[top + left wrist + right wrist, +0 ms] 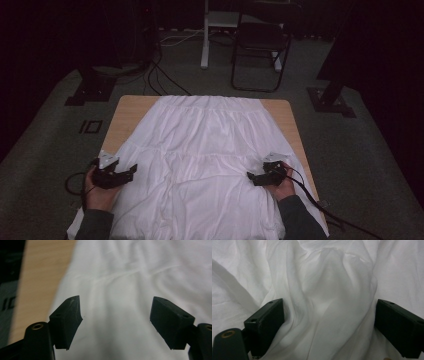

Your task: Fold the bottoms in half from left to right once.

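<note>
While one white skirt (210,150) lies spread across the single wooden table (125,115), covering most of it, two grippers sit at its near part: left gripper (131,172) at the left edge, right gripper (252,177) at the right. Both have jaws spread wide over the cloth, gripping nothing. One folding chair (260,45) behind.

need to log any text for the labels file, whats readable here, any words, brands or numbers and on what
None can be read: the white garment, the wooden table and both grippers carry no legible text.
A dark mark on the floor left of the table looks like a sign or tape outline, too blurred to read.
</note>
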`<act>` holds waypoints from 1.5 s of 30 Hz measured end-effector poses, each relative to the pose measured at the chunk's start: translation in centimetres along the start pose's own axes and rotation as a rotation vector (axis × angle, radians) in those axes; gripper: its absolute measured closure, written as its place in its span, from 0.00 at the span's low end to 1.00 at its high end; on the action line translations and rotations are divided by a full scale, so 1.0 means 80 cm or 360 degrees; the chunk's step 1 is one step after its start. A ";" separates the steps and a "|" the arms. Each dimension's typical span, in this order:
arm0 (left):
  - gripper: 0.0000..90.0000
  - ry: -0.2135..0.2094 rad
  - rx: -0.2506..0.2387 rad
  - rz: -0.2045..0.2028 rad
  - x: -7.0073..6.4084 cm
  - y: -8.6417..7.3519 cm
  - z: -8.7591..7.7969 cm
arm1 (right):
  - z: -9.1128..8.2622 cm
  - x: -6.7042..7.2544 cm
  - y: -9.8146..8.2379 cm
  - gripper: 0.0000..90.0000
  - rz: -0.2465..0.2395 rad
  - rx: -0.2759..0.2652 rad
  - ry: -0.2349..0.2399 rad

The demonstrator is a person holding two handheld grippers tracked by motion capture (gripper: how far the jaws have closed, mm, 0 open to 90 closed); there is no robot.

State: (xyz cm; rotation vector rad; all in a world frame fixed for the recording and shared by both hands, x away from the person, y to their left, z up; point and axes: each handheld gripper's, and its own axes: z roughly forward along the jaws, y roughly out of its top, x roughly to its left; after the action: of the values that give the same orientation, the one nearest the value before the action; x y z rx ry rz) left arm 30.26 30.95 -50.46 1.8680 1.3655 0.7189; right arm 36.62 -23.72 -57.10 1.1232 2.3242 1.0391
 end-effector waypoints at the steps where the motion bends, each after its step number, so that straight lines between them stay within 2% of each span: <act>1: 0.24 0.0000 0.0000 0.0000 0.000 0.000 0.000 | 0.000 0.000 0.000 0.10 0.0000 0.0000 0.0000; 2: 0.24 0.0000 0.0000 0.0000 0.000 0.000 0.000 | 0.000 0.000 0.000 0.10 0.0000 0.0000 0.0000; 3: 0.21 0.0129 0.0059 -0.0058 0.030 -0.013 -0.002 | 0.000 0.000 0.000 0.10 0.0000 0.0000 0.0000; 4: 0.20 0.0154 0.0093 -0.0071 0.039 -0.018 0.000 | 0.000 0.000 0.000 0.10 0.0000 0.0000 0.0000; 7: 0.18 0.0171 0.0190 -0.0150 0.062 -0.036 0.012 | 0.000 0.000 0.000 0.10 0.0000 0.0000 0.0000; 9: 0.17 0.0154 0.0227 -0.0192 0.069 -0.047 0.020 | 0.000 0.000 0.000 0.10 0.0000 0.0000 0.0000; 13: 0.17 0.0153 0.0281 -0.0197 0.069 -0.062 0.025 | 0.000 0.000 0.000 0.10 0.0000 0.0000 0.0000; 16: 0.16 0.0153 0.0276 -0.0183 0.067 -0.065 0.023 | 0.000 0.000 0.000 0.10 0.0000 0.0000 0.0000; 17: 0.16 0.0139 0.0290 -0.0151 0.063 -0.067 0.021 | 0.000 0.000 0.000 0.10 0.0000 0.0000 0.0000; 19: 0.16 0.0128 0.0286 -0.0148 0.061 -0.067 0.021 | 0.000 0.000 0.000 0.10 0.0000 0.0000 0.0000; 21: 0.16 0.0084 0.0281 -0.0096 0.051 -0.071 0.016 | 0.000 0.000 0.000 0.10 0.0000 0.0000 0.0000; 23: 0.16 0.0077 0.0282 -0.0089 0.046 -0.074 0.013 | 0.000 0.000 0.000 0.10 0.0000 0.0000 0.0000; 25: 0.25 0.0072 0.0270 -0.0084 0.045 -0.074 0.008 | 0.000 0.000 0.000 0.10 0.0000 0.0000 0.0000; 28: 0.70 0.0025 0.0302 -0.0056 0.045 -0.067 0.005 | 0.000 0.000 0.000 0.10 0.0000 0.0000 0.0000; 29: 0.83 0.0049 0.0314 -0.0024 0.043 -0.065 0.006 | 0.000 0.000 0.000 0.10 0.0000 0.0000 0.0000; 30: 0.92 0.0094 0.0329 0.0024 0.040 -0.062 0.007 | 0.000 0.000 0.000 0.12 0.0000 -0.0001 0.0000; 32: 0.97 0.0170 0.0348 0.0079 0.037 -0.057 0.010 | -0.002 0.001 -0.001 0.17 -0.0006 -0.0017 0.0010; 33: 0.97 0.0211 0.0344 0.0104 0.038 -0.054 0.011 | -0.002 0.001 -0.001 0.24 -0.0007 -0.0024 0.0011; 34: 0.97 0.0238 0.0340 0.0114 0.041 -0.051 0.011 | -0.006 0.000 -0.001 0.30 -0.0002 -0.0039 0.0036; 35: 0.97 0.0282 0.0332 0.0116 0.046 -0.048 0.011 | -0.008 -0.001 -0.001 0.33 0.0010 -0.0038 0.0057; 38: 0.98 0.0428 0.0299 0.0046 0.075 -0.042 0.005 | -0.026 -0.005 0.004 0.33 0.0032 -0.0130 0.0055; 39: 0.98 0.0428 0.0299 0.0046 0.075 -0.042 0.005 | -0.034 -0.008 0.006 0.33 0.0047 -0.0166 0.0067; 40: 0.98 0.0531 0.0280 -0.0008 0.101 -0.039 0.000 | -0.043 -0.011 0.008 0.32 0.0058 -0.0205 0.0061; 41: 0.98 0.0560 0.0277 -0.0035 0.111 -0.038 -0.001 | -0.049 -0.014 0.009 0.32 0.0065 -0.0221 0.0049; 44: 0.98 0.0649 0.0295 -0.0061 0.134 -0.037 0.000 | -0.068 -0.022 0.009 0.29 0.0077 -0.0253 0.0023; 45: 0.98 0.0700 0.0309 -0.0069 0.143 -0.037 0.000 | -0.074 -0.025 0.007 0.29 0.0086 -0.0268 0.0008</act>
State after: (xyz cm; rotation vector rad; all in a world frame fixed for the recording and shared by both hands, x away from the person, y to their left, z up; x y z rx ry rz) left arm 31.93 42.45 -52.48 1.8907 1.7997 1.0513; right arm 34.71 -27.78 -52.76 1.1240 2.1742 1.2326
